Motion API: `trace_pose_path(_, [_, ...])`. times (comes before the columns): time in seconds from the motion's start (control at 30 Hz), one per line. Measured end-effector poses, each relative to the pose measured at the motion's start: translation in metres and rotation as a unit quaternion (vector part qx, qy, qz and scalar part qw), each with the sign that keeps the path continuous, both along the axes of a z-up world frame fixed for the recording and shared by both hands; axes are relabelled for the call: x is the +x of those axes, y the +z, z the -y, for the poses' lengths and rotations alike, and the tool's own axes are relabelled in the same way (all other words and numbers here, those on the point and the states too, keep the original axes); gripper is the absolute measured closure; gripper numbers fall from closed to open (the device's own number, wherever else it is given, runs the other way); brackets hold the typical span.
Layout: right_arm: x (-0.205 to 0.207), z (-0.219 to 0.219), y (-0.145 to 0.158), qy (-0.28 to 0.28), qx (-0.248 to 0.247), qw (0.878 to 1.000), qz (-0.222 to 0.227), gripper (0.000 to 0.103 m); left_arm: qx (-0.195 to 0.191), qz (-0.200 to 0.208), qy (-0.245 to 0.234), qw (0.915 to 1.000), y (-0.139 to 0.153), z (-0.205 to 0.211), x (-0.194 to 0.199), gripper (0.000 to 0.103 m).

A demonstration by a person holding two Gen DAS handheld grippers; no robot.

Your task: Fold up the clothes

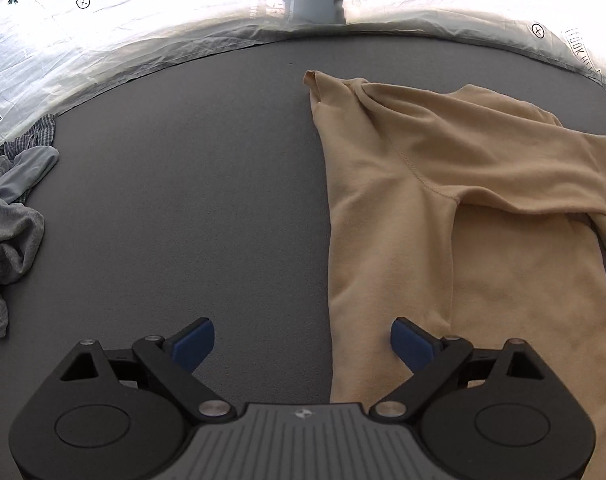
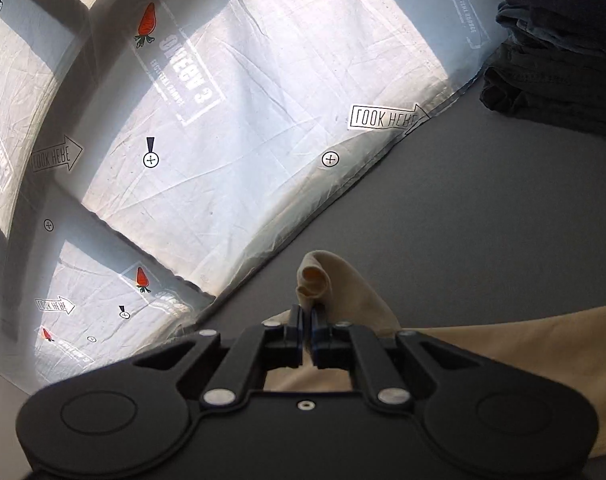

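Shirt point(image 1: 463, 200): plain tan, no print, with stitching in the same tan. Surface point(image 1: 183, 200): uniform dark grey, finely textured. Backdrop sheet point(image 2: 283, 120): white to silvery, creased, printed with black crossed-circle marks, black-outlined arrows with lettering, grey text blocks and small red carrots with green tops. Clothes heap point(image 1: 11, 216) at the left edge of the surface: one grey garment, one lighter blue-grey garment and one checked garment point(image 1: 35, 136) in dark blue and white. Dark pile point(image 2: 555, 48) at the far corner: black to charcoal. Left tool point(image 1: 303, 340): black body, blue pads, silver pivot pins, grey ribbed centre plate. Right tool point(image 2: 306, 320): black body, blue pads, silver pins.
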State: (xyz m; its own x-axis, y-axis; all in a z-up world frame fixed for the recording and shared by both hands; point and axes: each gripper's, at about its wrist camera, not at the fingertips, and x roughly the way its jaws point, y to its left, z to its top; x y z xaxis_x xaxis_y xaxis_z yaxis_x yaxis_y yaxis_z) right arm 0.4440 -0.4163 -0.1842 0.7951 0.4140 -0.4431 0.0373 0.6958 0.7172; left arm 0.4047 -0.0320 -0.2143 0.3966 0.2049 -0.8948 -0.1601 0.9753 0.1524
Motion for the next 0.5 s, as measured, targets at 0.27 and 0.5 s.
trace_pose_path(0.27, [-0.050,-0.045,-0.024,0.052,0.061,0.996,-0.035,0.099,-0.008,-0.047,-0.015,0.9988,-0.015,0.005,-0.075,0.008])
trace_pose_path(0.5, [-0.086,-0.085,-0.034,0.101,0.090,0.989,-0.063,0.099,-0.018,-0.065,-0.028,0.9973,-0.019,0.003,-0.105,0.008])
